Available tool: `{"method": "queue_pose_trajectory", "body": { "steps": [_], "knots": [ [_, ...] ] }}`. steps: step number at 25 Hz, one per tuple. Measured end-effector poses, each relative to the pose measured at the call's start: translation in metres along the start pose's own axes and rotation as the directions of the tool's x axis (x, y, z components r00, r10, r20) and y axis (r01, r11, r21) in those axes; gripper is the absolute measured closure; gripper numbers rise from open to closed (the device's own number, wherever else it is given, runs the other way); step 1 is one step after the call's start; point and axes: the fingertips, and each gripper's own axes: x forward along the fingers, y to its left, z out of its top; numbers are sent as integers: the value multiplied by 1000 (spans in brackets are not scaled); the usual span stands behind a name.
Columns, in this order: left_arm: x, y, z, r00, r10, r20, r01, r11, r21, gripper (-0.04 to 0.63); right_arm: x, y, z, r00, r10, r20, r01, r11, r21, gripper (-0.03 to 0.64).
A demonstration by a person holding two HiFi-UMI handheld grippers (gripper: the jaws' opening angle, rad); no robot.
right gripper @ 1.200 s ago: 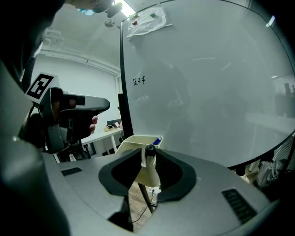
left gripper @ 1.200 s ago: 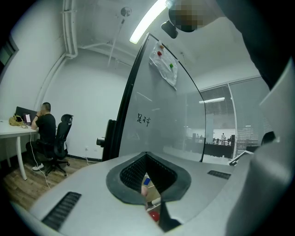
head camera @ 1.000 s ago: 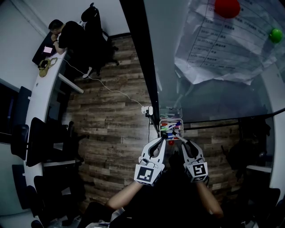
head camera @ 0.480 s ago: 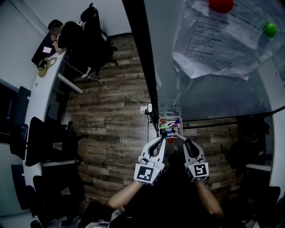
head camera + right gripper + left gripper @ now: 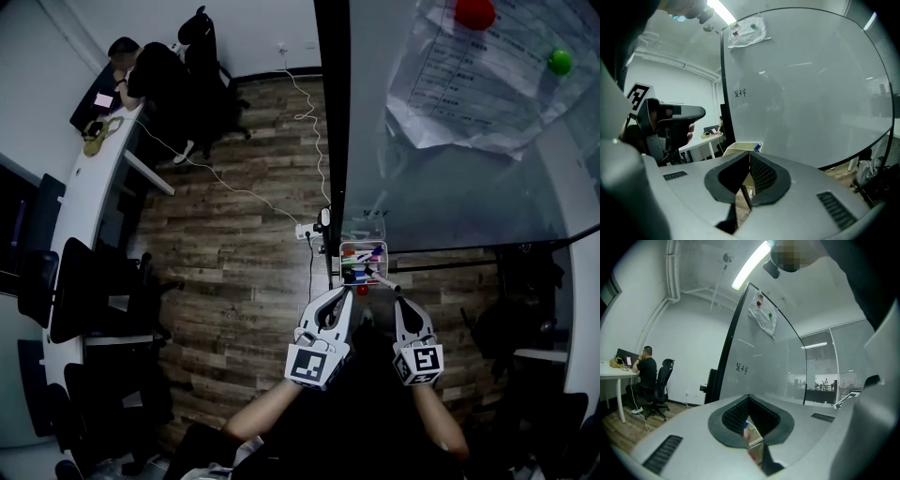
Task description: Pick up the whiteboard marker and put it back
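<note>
Pinching marker (image 5: 382, 279) by its near end, R gripper (image 5: 400, 302), jaws just closed, nearly together; marker's far end over tray (image 5: 341, 262) at whiteboard (image 5: 450, 187) foot. L gripper (image 5: 338, 293) shut, empty, just beside

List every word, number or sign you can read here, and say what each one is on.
The handwriting on the whiteboard is a short scrawl, too small to read.
The printed sheet pinned to the board has rows of print, too blurred to read.
The left cube and right cube carry black-and-white square patterns, no words.
Nothing here can be quoted.
</note>
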Motion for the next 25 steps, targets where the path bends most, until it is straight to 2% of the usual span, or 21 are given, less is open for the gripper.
{"method": "queue_pose_trajectory", "body": {
  "steps": [7, 16, 25],
  "knots": [
    [-23, -1, 10, 999, 9, 38, -8, 999, -37, 588, -18, 15, 9, 999, -12, 30, 11, 999, 30, 603],
    [-58, 0, 25, 997, 18, 74, -13, 997, -71, 588, -49, 46, 37, 993, -29, 117, 27, 999, 20, 603],
    [-72, -8, 24, 997, 40, 68, -36, 998, -59, 588, -68, 44, 51, 988, -30, 154, 22, 998, 54, 603]
  ]
}}
